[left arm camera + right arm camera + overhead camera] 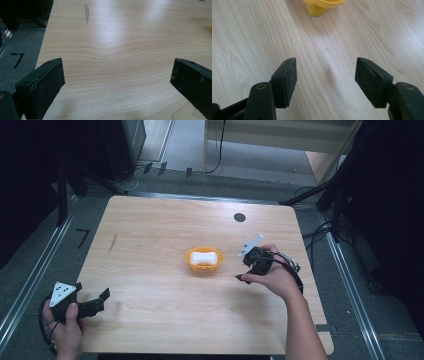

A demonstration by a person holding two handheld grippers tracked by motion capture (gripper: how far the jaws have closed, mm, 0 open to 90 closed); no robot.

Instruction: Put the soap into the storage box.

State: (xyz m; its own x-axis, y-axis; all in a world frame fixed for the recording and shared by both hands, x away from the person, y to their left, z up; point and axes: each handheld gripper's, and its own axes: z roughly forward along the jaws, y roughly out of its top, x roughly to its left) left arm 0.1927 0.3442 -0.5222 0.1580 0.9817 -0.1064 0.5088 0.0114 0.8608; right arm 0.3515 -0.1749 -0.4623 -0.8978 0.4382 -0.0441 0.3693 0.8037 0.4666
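A small yellow bowl (pixel 218 262) stands near the middle of the wooden table and holds a white lumpy object (pixel 202 257). My right gripper (pixel 246 273) is in a hand just right of the bowl, tilted down toward the table. Its jaws are open with nothing between them (pixel 326 66), and the yellow bowl (pixel 324 5) sits a short way ahead. My left gripper (pixel 102 300) hovers at the table's near left corner, far from the bowl. It is wide open over bare wood (pixel 117 70), with a sliver of the yellow bowl (pixel 210 28) at the right edge.
A black round hole (pixel 239 217) sits in the tabletop at the back right. A dark streak (pixel 113 242) marks the wood at the left, the streak (pixel 87 13) showing ahead of my left gripper. Metal rails and dark stands flank the table.
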